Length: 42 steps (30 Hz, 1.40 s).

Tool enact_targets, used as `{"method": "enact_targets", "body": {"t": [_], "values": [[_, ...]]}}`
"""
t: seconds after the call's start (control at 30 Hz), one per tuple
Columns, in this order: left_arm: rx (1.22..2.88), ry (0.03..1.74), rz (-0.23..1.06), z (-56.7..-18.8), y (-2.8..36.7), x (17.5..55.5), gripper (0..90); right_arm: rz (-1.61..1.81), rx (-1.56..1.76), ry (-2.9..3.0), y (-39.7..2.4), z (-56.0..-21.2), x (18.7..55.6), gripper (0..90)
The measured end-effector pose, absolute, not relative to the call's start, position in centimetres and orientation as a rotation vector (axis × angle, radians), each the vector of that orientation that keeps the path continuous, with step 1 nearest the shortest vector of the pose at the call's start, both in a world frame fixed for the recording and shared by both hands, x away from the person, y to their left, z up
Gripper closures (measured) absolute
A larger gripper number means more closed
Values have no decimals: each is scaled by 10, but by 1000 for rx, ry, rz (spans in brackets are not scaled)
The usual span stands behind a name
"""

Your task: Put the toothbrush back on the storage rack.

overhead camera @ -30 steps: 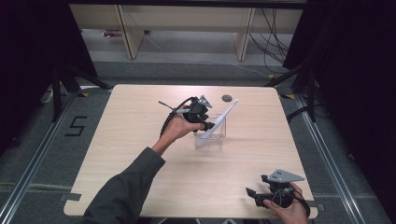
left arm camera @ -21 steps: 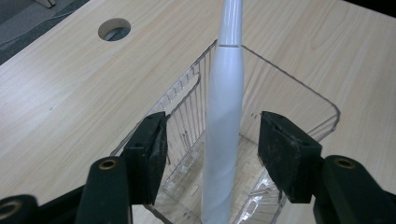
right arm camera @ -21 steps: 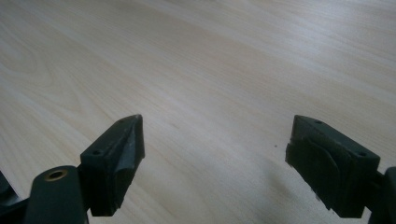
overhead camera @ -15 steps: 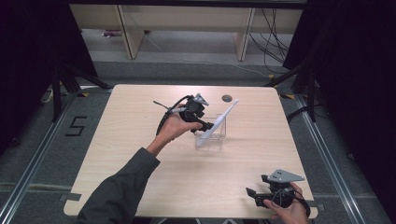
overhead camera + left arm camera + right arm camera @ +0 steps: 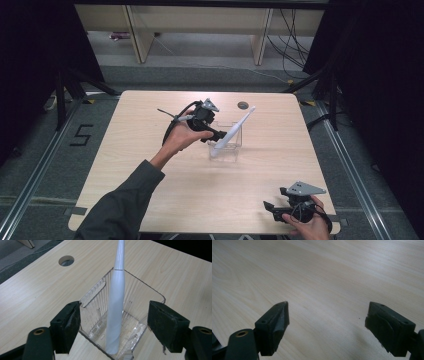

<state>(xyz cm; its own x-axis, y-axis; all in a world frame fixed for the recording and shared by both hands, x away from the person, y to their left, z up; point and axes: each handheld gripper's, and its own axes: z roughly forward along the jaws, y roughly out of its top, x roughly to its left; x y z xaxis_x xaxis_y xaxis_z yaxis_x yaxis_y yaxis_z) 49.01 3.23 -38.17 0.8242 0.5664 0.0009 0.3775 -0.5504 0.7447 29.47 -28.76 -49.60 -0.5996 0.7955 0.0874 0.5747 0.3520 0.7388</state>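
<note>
Forward, left hand (image 5: 181,137) raised over clear holder (image 5: 226,141), jaws just opened

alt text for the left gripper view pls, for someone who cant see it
A white toothbrush handle stands leaning in a clear plastic holder on a light wooden table, between the left gripper's two black jaws, which have just been opening and do not touch it. A round hole is in the tabletop behind.
</note>
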Motion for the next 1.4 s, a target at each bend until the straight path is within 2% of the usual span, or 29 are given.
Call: {"method": "enact_targets", "body": {"t": [0.53, 1.4], "values": [[2193, 651, 353, -370, 57, 474, 233, 1093, 1218, 2330, -287, -496, 295, 189], [2158, 656, 342, -369, 91, 440, 216, 1097, 1225, 2329, -287, -496, 295, 189]]}}
